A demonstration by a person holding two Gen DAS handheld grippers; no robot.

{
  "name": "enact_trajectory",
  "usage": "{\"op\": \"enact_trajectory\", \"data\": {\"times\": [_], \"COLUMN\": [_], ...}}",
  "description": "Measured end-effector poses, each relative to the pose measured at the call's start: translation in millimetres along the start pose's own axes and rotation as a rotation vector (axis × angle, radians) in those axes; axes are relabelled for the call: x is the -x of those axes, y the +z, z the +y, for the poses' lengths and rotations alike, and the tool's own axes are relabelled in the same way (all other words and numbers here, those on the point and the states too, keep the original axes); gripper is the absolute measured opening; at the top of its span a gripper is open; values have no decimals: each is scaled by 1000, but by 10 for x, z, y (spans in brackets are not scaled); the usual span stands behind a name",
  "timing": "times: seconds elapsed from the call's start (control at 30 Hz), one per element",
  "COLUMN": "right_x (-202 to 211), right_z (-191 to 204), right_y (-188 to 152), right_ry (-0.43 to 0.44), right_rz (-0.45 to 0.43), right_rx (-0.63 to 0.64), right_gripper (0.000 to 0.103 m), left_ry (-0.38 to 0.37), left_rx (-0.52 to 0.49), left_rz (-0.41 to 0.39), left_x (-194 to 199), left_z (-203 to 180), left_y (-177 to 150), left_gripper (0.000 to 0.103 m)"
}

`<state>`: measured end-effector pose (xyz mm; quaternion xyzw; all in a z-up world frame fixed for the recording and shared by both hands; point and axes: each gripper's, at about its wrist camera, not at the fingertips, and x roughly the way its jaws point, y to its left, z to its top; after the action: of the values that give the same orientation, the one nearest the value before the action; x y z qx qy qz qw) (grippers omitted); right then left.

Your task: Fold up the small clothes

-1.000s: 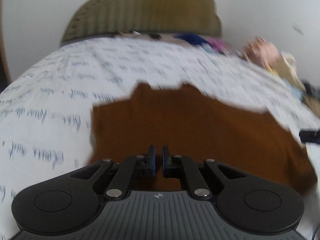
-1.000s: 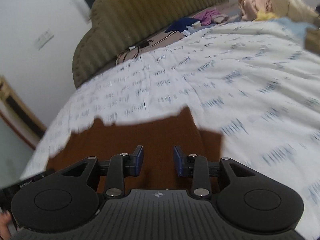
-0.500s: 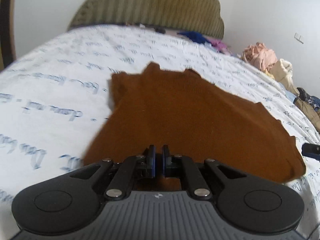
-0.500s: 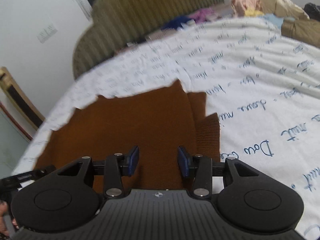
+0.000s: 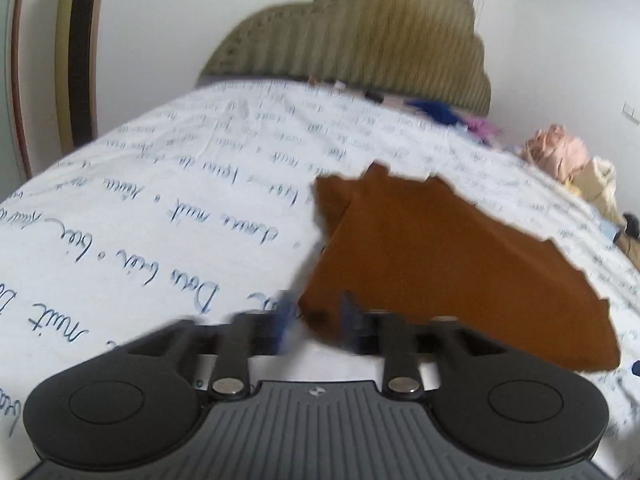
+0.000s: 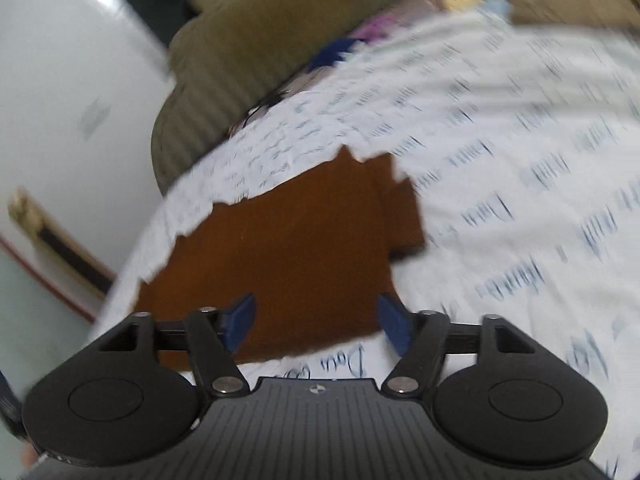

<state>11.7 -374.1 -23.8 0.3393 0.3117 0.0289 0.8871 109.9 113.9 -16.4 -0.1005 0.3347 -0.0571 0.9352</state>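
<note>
On my left wrist view, the rust-brown knit garment (image 5: 448, 264) lies flat on the white bedsheet printed with blue handwriting (image 5: 168, 200), right of centre, one folded layer showing along its far left edge. My left gripper (image 5: 314, 326) sits at the garment's near left corner; its 2 blue-padded fingers (image 5: 285, 320) are blurred, but I see them parted to a moderate gap, with the cloth corner lying between them and not pinched. Whether the pads touch the sheet, I cannot tell.

On my right wrist view, the same garment (image 6: 280, 248) fills the middle of the frame, with a narrower folded flap projecting at its far right side. My right gripper (image 6: 318, 326) hovers at the near hem, jaws spread wide and holding nothing; the left pad overlaps the brown cloth, the right pad is over the sheet (image 6: 520, 168) just beside the garment's edge.

Beyond the sheet stands an olive ribbed scalloped headboard (image 5: 360, 36). A heap of pink and cream clothes (image 5: 572, 164) rests at the far right of the bed. Both views are motion-blurred.
</note>
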Motion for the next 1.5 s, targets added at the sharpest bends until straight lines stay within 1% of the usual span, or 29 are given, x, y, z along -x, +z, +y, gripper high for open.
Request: {"op": "enact_trajectory", "data": {"times": [0.03, 0.07, 0.13, 0.17, 0.2, 0.23, 0.27, 0.33, 0.4, 0.43, 0.5, 0.53, 0.57, 0.6, 0.63, 0.67, 0.7, 0.73, 0.8, 0.87, 0.93, 1.03, 1.1, 1.2, 1.27, 1.37, 1.43, 1.5], "right_x": [26, 28, -24, -66, -110, -155, -209, -324, -387, -372, -245, -174, -103, -72, -90, -111, -131, -179, -374, -590, -815, -1118, -1246, -1413, -1428, -1423, -1456, -1505], "right_z": [-122, -236, -416, -486, -532, -560, -580, -580, -533, -469, -241, -85, 80, 260, 441, 608, 753, 878, 1117, 1336, 1569, 1897, 2099, 2332, 2420, 2583, 2667, 2792], "right_y": [-15, -29, -61, -92, -133, -162, -161, -141, -117, -102, -88, -100, -127, -159, -193, -247, -313, -381, -530, -684, -827, -1031, -1190, -1325, -1412, -1537, -1594, -1695], "right_ry": [27, 55, 66, 88, 129, 153, 157, 193, 197, 167, 48, -2, -17, -13, -9, -14, -11, 17, 90, 113, 125, 136, 118, 97, 98, 75, 65, 37], "right_rz": [11, 24, 42, 46, 38, 26, 18, 16, 15, 7, 14, 10, -12, -12, 18, 33, 32, 43, 112, 170, 185, 219, 238, 238, 226, 210, 199, 167], "right_rx": [-70, -131, -238, -287, -318, -337, -352, -366, -364, -343, -243, -165, -77, 8, 85, 145, 189, 225, 275, 312, 380, 467, 546, 622, 657, 748, 811, 888], "right_gripper": [71, 71, 71, 71, 69, 68, 66, 65, 64, 64, 63, 63, 64, 65, 66, 66, 67, 67, 67, 67, 67, 67, 67, 67, 67, 67, 67, 67], "left_ry": [-9, -10, -28, -10, 33, 75, 93, 88, 117, 108, 77, 77, 64, 36, 7, 1, 22, 44, 82, 100, 131, 117, 115, 114, 113, 85, 44, -24], "left_rx": [12, 33, 75, 89, 94, 99, 109, 107, 97, 106, 118, 132, 150, 160, 160, 158, 153, 131, 86, 62, 52, 44, 37, 19, 16, -1, -20, -39], "left_rz": [7, 8, 5, 13, 20, 22, 20, 3, -10, -17, -28, -29, -30, -19, 0, 11, 4, 2, 36, 28, 19, 51, 62, 69, 75, 77, 88, 118], "left_x": [-38, -77, -154, -196, -215, -213, -200, -147, -80, -29, 26, 14, -21, -73, -130, -193, -251, -319, -454, -517, -558, -660, -732, -832, -892, -972, -1041, -1149], "left_z": [41, 69, 103, 96, 88, 80, 99, 141, 178, 217, 287, 319, 359, 382, 389, 380, 365, 338, 274, 237, 209, 200, 187, 168, 170, 163, 149, 134], "left_y": [2, 7, 21, 24, 29, 8, -8, -27, -4, 21, 91, 140, 192, 254, 312, 348, 379, 398, 429, 424, 437, 500, 545, 600, 636, 711, 790, 883], "left_gripper": [63, 65, 66, 66, 65, 65, 65, 65, 65, 65, 66, 66, 66, 66, 66, 66, 66, 66, 66, 66, 66, 66, 66, 66, 69, 70, 70, 70]}}
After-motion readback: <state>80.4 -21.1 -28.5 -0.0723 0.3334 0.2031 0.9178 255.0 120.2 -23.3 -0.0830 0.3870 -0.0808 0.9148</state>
